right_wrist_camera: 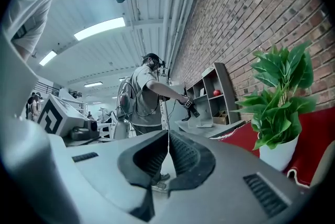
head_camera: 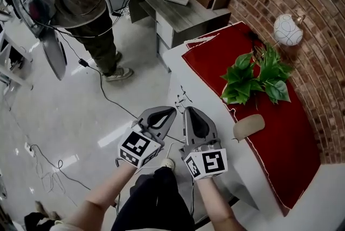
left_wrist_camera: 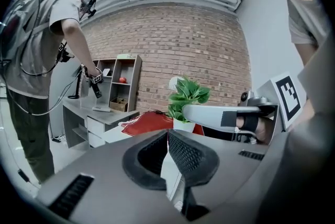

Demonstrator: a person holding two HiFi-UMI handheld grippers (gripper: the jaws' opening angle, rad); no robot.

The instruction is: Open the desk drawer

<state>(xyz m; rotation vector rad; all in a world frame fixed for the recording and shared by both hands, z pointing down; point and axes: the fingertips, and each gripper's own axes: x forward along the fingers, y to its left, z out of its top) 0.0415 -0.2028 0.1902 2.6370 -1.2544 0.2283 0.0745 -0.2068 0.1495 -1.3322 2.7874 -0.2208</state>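
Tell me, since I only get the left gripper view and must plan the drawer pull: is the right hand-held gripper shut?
Observer: Yes. In its own view the right hand-held gripper has its jaws together, nothing between them.
Operator: Anything on the red cloth nearer us than the plant?
Observer: The head view shows a beige oval object at the cloth's edge, apart from the plant.

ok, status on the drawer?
Left hand-held gripper shut, empty; right hand-held gripper shut, empty. Both beside white desk with red cloth, no drawer visible there. No obstacle seen.
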